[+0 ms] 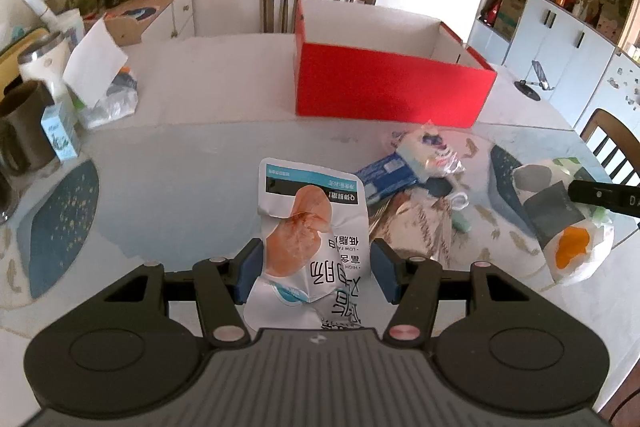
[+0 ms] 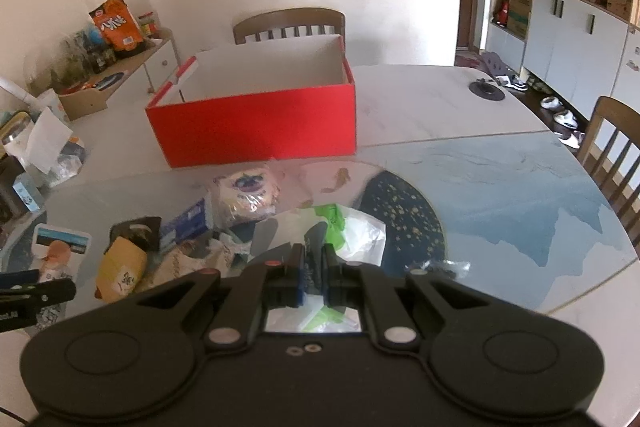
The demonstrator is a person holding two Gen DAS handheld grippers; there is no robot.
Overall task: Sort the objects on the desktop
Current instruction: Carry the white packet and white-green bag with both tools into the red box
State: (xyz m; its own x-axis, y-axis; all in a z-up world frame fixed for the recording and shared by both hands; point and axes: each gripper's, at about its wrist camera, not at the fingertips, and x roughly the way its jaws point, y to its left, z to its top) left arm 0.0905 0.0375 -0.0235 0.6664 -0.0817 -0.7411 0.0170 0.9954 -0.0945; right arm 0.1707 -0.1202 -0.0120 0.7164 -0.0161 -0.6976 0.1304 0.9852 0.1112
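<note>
My left tongs grip a crumpled white snack pouch with an orange picture, low in the centre of the left view. My right tongs are closed tight on a thin white plastic packet with green print. The open red cardboard box stands behind, in the upper middle, on the pale round worktop. I think both packets should go over its rim before I let go, one at a time, with soft packets kept high above the pile.
</note>
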